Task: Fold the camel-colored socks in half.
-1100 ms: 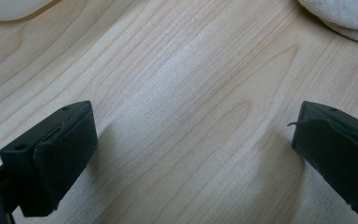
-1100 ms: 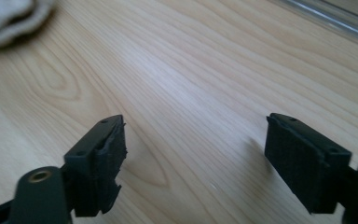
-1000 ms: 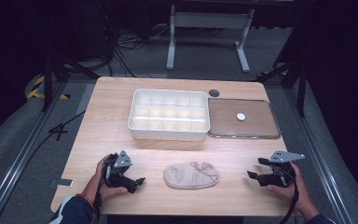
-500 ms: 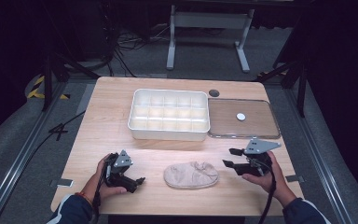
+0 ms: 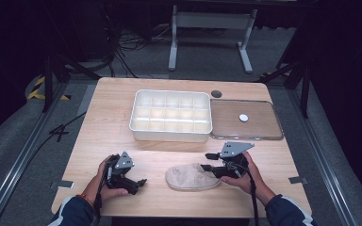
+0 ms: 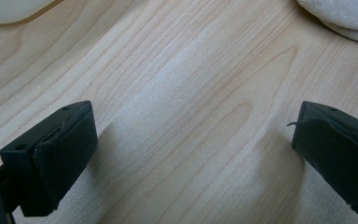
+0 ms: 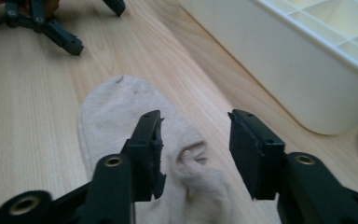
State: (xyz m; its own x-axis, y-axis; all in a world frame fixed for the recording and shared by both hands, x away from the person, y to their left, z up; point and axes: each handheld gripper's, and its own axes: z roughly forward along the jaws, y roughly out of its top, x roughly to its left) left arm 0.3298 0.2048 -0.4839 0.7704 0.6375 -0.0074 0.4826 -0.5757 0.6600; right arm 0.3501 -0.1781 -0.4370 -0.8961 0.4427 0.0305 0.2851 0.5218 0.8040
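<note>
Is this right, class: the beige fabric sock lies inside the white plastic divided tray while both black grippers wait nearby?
Not quite. The beige fabric sock lies on the light wooden table, in front of the white plastic divided tray, as the high view shows. The rest stands.

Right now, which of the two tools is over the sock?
The right tool: its jaws, just closing, straddle the beige sock. The left tool stands apart over bare wood.
</note>
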